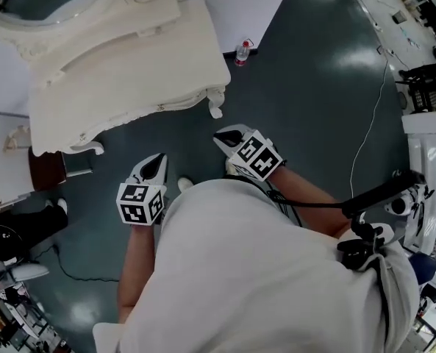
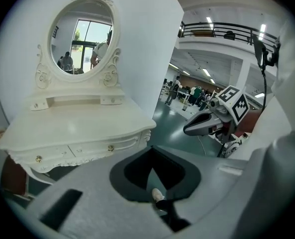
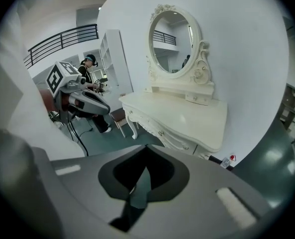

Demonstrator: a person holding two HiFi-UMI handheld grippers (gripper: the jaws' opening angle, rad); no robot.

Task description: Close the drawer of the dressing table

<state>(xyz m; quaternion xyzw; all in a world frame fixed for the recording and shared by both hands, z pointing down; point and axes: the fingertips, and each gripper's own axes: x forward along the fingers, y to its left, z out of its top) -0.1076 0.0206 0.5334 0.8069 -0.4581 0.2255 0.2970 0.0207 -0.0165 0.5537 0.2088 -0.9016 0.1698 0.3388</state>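
Plainly, you stand well apart from the dressing table (image 1: pixel 129 65), which sits against the wall ahead and to the left of both tools. Your left hand-held gripper (image 1: pixel 156 162) has its jaws together with nothing between them. Your right hand-held gripper (image 1: pixel 229 135) looks the same, pinched to a point and empty. Both hang over the dark floor (image 1: pixel 306 94), angled down and forward, near each other and touching nothing.

As for the step, the drawer (image 2: pixel 106 148) fronts under the worktop (image 2: pixel 72 126) seem to lie flush in both gripper views, and I see none standing out. I judge the closing done, or needing no more than a check, though at this shallow angle a small gap could escape me. If one is ajar, you would need to walk in, set a closed tip flat against the front beside its knob, and push straight toward the wall so it does not skew.

Around you, a brown seat (image 1: pixel 48 169) stands at the table's left end, beyond the left hand-held gripper. A small bottle (image 1: pixel 242 51) stands on the floor ahead of the right one, and a thin white cable (image 1: pixel 368 134) trails off to its right. Nothing lies between your tips and the drawer fronts, though the seat crowds the left end.
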